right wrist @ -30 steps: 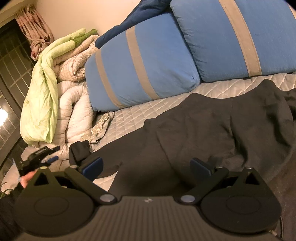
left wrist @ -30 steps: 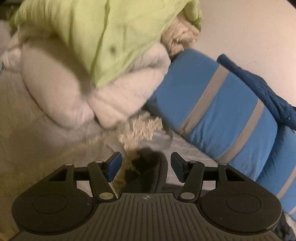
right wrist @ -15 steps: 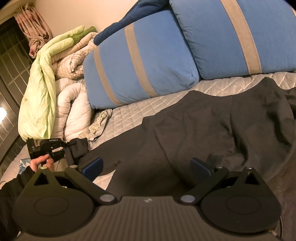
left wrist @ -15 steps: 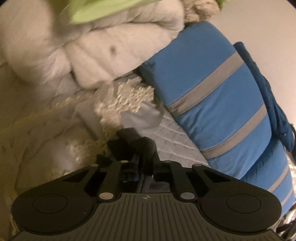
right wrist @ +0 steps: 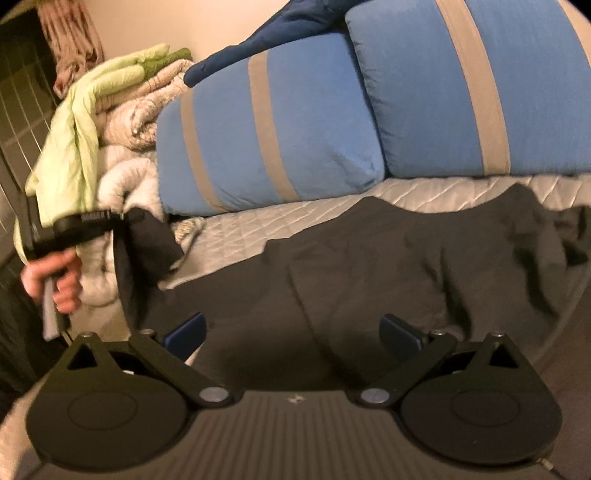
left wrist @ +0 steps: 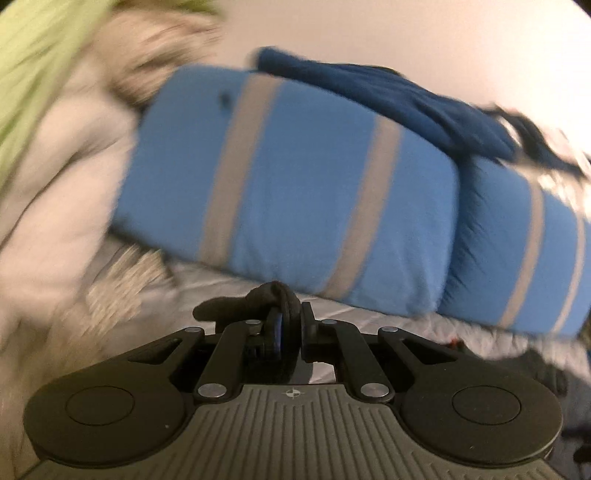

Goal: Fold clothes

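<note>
Left wrist view: your left gripper (left wrist: 290, 326) is clamped on a bunched end of the dark garment (left wrist: 258, 299), the two blue pads pressed against the cloth from either side. The pinched fold rises between the fingers and spills toward 10 o'clock. Beyond it, at 12 o'clock, lies a blue pillow (left wrist: 295, 184) with grey stripes; a navy cloth (left wrist: 388, 99) rests along the pillow's top edge toward 1 o'clock. A white duvet (left wrist: 55, 192) fills 9 to 10 o'clock, and a green blanket (left wrist: 26, 62) sits at 11 o'clock. This view is blurred, so finer detail cannot be told.

Right wrist view: your right gripper (right wrist: 293, 334) has its fingers wide apart and holds nothing; it hangs over the dark garment (right wrist: 369, 277), which lies spread across the quilted bed (right wrist: 243, 229) from the centre toward 3 o'clock. At 9 o'clock your left hand (right wrist: 55, 275) grips the left gripper (right wrist: 122, 218), and the garment's end hangs from its tip, lifted clear of the bed. Two striped blue pillows stand behind the garment: one (right wrist: 266, 140) at 12 o'clock, a second pillow (right wrist: 480, 85) at 1 to 2 o'clock, touching side by side. The navy cloth (right wrist: 280, 29) lies on top of them at 12 o'clock. The green blanket (right wrist: 77, 133) and the white duvet (right wrist: 122, 177) are piled at 10 o'clock, just beside the first pillow.
</note>
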Demonstrator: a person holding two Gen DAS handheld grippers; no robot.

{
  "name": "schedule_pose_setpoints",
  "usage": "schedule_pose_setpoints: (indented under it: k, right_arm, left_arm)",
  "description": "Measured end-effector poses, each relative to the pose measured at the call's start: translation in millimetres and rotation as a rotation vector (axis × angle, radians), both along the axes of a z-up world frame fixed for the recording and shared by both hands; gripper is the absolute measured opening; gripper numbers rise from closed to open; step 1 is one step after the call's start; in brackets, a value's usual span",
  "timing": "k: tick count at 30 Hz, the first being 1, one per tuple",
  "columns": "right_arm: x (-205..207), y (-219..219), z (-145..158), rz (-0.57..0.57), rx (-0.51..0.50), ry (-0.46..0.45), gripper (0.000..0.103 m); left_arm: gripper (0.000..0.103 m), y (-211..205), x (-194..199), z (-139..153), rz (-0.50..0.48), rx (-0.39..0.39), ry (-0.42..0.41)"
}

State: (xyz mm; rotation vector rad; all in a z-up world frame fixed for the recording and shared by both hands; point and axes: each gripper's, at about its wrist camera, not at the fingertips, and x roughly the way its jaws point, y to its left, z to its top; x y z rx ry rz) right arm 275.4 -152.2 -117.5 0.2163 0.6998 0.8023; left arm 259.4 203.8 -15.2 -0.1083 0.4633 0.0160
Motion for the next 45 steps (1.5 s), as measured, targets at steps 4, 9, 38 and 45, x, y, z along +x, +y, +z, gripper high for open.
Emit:
schedule_pose_setpoints:
  k: [4, 9, 38, 45]
  right_arm:
    - [1, 2, -2, 0.0, -0.024, -0.003, 0.103]
    - [3, -3, -4, -0.018, -0.02, 0.008, 0.103]
    - [-28, 49, 31, 0.4, -0.493, -0.6, 0.101]
    - [-26, 88, 19, 0.645, -0.713, -0.795, 0.1]
  left_arm:
    - [0.009, -46, -7, -22, -0.16, 0.145, 0.046]
    - [0.009, -103, -20, -52, -0.364, 0.328, 0.111]
    - [0.071, -102, -88, -43, -0.343, 0.388, 0.106]
    - [0.071, -94, -104, -44, -0.302, 0.324, 0.085]
